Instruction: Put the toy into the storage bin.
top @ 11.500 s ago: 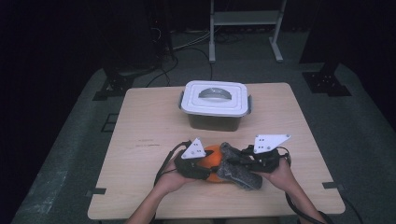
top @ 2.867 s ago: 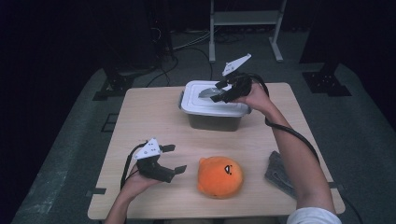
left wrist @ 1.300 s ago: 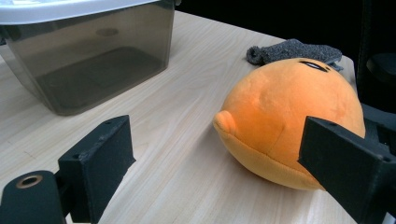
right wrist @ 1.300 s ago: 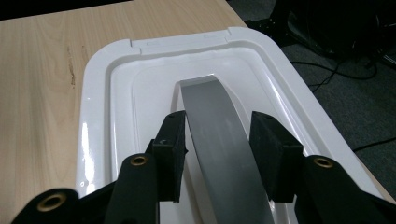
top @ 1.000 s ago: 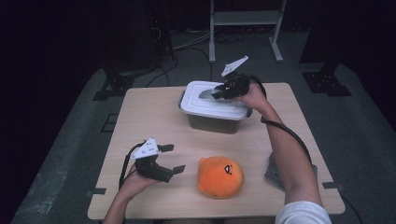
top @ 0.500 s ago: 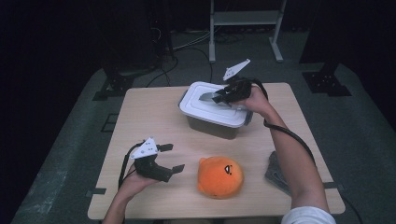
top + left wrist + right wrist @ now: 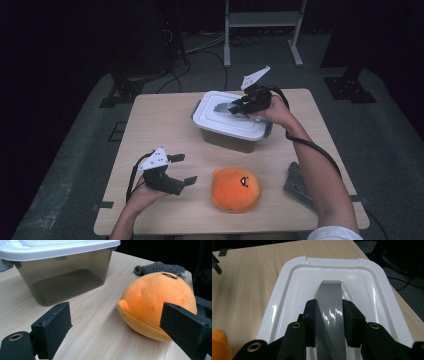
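Right tongs (image 7: 231, 107) clamp the lid's grey handle (image 7: 329, 307), arm outstretched.

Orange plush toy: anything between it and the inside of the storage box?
Yes. The white lid is on the translucent grey storage box, covering its opening. The right gripper has its jaws shut on the lid's grey handle. The round orange plush toy lies on the wooden table before the open left gripper.
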The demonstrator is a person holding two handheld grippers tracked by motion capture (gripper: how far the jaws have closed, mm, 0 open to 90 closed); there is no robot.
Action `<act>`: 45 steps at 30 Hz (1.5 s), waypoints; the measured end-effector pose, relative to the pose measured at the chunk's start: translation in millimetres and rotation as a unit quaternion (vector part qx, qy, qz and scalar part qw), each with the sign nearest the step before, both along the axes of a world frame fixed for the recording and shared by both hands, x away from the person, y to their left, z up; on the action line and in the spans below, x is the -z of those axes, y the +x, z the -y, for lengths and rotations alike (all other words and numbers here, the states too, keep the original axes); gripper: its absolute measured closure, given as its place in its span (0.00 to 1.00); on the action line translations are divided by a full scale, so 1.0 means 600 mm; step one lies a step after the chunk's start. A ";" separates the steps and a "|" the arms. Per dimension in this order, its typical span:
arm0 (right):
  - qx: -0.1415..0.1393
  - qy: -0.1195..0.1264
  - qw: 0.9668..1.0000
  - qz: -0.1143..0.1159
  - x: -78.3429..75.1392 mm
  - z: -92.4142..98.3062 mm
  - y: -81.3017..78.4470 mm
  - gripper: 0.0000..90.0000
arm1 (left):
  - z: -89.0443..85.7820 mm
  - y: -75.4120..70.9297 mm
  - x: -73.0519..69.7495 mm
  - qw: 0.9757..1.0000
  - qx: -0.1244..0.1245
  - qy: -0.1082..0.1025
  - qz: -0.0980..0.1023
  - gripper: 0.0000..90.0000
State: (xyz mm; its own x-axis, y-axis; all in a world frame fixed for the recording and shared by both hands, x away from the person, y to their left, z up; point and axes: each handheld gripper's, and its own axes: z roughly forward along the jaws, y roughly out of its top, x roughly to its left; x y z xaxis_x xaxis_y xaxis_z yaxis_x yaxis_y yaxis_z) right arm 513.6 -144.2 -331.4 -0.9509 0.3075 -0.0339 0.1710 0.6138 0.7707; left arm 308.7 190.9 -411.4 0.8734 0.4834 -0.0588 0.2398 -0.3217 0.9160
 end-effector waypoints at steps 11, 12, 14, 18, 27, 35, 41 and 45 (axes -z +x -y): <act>-0.010 0.001 1.000 -0.001 0.001 0.009 -0.028 0.73 | 0.003 -0.001 0.001 1.000 0.001 0.004 0.000 0.10; -0.010 0.003 1.000 -0.002 0.001 0.009 -0.031 0.73 | 0.003 -0.001 0.001 1.000 0.001 0.004 0.000 0.10; -0.015 0.001 1.000 0.000 0.001 0.011 -0.038 0.73 | 0.003 -0.001 0.001 1.000 0.001 0.004 0.000 0.10; -0.017 0.000 1.000 -0.001 0.001 0.012 -0.043 0.73 | 0.003 -0.002 0.001 1.000 0.001 0.005 0.001 0.10; -0.027 -0.002 1.000 0.000 0.000 0.013 -0.057 0.73 | 0.002 -0.002 0.001 1.000 0.002 0.006 0.000 0.10; -0.036 -0.007 0.999 0.000 -0.001 0.013 -0.070 0.73 | 0.004 -0.003 0.000 1.000 0.003 0.007 0.002 0.10; -0.037 -0.006 0.999 -0.003 -0.001 0.013 -0.074 0.73 | 0.004 -0.003 0.000 1.000 0.004 0.006 0.001 0.10; -0.040 -0.007 0.999 -0.002 -0.001 0.012 -0.076 0.73 | 0.005 -0.003 0.001 1.000 0.005 0.007 0.001 0.10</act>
State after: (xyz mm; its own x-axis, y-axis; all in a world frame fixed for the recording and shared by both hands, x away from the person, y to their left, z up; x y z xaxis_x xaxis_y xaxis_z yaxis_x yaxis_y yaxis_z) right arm 468.0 -151.6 -330.8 -0.9727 0.2292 -0.0347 0.1228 0.6364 0.7615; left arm 306.6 188.0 -411.8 0.8782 0.4756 -0.0505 0.2344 -0.3361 0.9122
